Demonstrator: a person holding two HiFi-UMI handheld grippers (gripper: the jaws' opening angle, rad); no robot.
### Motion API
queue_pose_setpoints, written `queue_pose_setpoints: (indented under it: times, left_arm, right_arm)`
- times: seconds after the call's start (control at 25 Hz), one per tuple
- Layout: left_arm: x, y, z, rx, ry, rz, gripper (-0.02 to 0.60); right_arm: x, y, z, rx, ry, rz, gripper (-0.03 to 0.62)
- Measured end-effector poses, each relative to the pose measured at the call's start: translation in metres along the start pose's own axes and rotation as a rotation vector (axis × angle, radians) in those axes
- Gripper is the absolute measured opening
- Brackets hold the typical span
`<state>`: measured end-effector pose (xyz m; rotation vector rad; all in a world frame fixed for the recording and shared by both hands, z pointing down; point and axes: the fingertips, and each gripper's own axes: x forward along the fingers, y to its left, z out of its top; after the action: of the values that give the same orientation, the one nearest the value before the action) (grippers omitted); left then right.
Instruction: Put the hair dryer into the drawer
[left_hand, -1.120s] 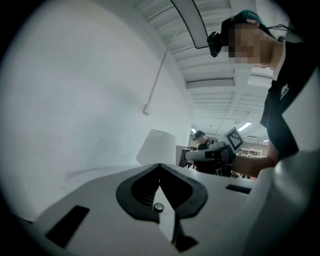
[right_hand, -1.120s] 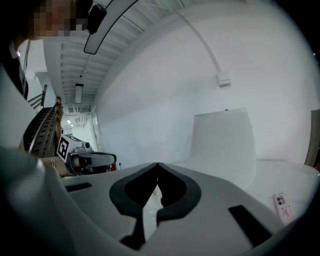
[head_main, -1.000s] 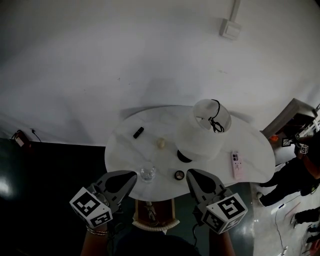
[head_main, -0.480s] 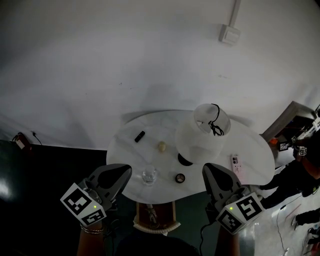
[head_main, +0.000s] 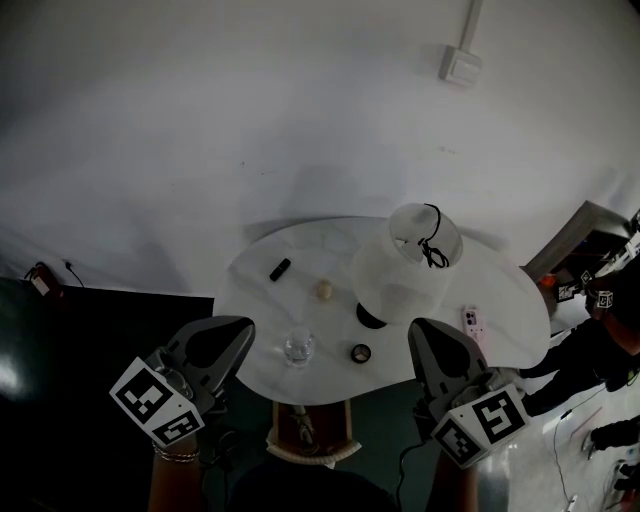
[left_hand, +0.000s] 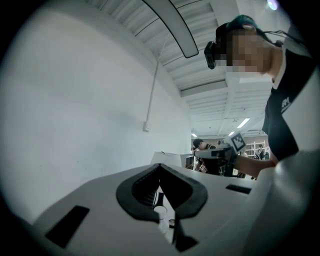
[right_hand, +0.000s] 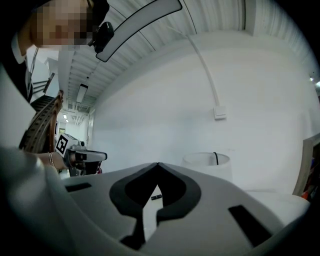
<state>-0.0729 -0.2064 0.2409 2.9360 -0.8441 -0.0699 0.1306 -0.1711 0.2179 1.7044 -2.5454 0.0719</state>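
A white oval surface (head_main: 255, 295) stands against a plain white wall (head_main: 250, 120). High on the wall is a switch box (head_main: 461, 63), with a conduit running up from it. The floor (head_main: 80, 340) to the left is dark, and a person (head_main: 600, 345) stands at the right edge of the head view.

A table lamp (head_main: 405, 270) with a white shade sits on the surface, a black cord (head_main: 432, 245) hanging over the shade's rim. Left of the lamp lie a small black object (head_main: 279, 269) and a small pale thing (head_main: 324, 290). Near the front edge stand a clear glass (head_main: 297, 348) and a small round dark tin (head_main: 361, 352). A pink handset (head_main: 473, 327) lies to the right.

Below the front edge is what looks like an open brown drawer (head_main: 277, 430) with a pale object (head_main: 303, 425) lying in it. It is too small and dim to tell whether that is the hair dryer.

The left claw (head_main: 228, 340) and the right claw (head_main: 435, 345) are held level at the near edge, well apart, one on each side of the drawer. Each has its tips together and nothing between them.
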Motion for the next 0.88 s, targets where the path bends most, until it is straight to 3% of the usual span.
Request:
queue_pose_setpoints:
  times: [0.88]
  left_arm:
    - [-0.0031, 0.0065, 0.0031, 0.008, -0.002, 0.005, 0.008]
  right_arm:
    - [0.0091, 0.0036, -0.0032, -0.025, 0.008, 0.022, 0.017]
